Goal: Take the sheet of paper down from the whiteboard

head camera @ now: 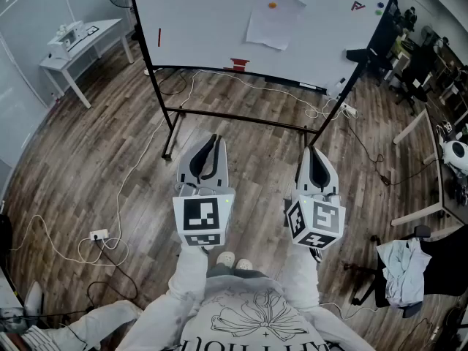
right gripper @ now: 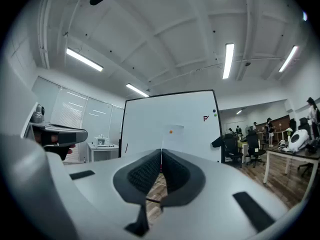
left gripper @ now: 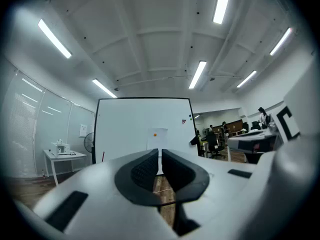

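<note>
The sheet of paper hangs on the whiteboard, pinned near its top by an orange magnet. It also shows far ahead as the sheet of paper in the left gripper view, and as the sheet of paper in the right gripper view. My left gripper is held level, well short of the board, with only a thin slit between its jaws and nothing in it. My right gripper is level beside it, its pads pressed together and empty. In their own views, the left gripper and the right gripper point at the board.
The board stands on a black wheeled frame, with a red eraser on its tray and a red marker on its face. Cables and a power strip lie on the wood floor. A white table stands left. A desk and a chair with clothes stand right.
</note>
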